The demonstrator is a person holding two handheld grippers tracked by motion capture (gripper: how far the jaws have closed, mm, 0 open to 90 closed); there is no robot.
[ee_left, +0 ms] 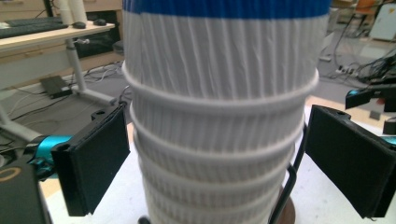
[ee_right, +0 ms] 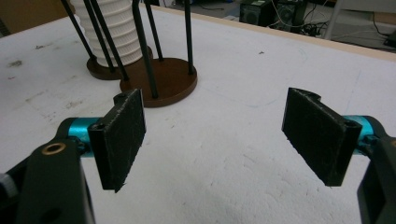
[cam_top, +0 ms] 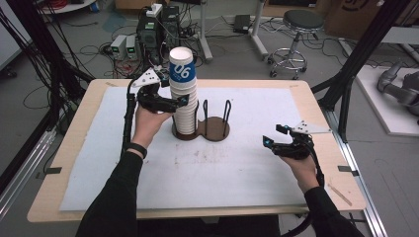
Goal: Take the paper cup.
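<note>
You are bringing your left gripper [cam_top: 184, 101] up to the stack of paper cups [cam_top: 183, 94], which is standing in the left ring of the brown two-ring cup holder [cam_top: 215, 129], toward the far middle of the white mat [cam_top: 237, 168]. In the left gripper view the jaws are standing wide, one on each side of the ribbed white cups [ee_left: 219, 121], with a gap showing at each pad, so nothing is being gripped yet. You seem to be at the step of taking hold of the upper cups, those topped by the blue-banded cup [cam_top: 181, 69].

Your right gripper [cam_top: 279, 140] is waiting near the right edge of the mat, well apart from the holder, jaws spread wide and holding nothing; its view is looking across bare mat at the holder's empty right ring [ee_right: 161, 81].

The next move is calling for a level, gentle squeeze just beneath one rim, since the cups are thin and the tall stack looks ready to tilt.
</note>
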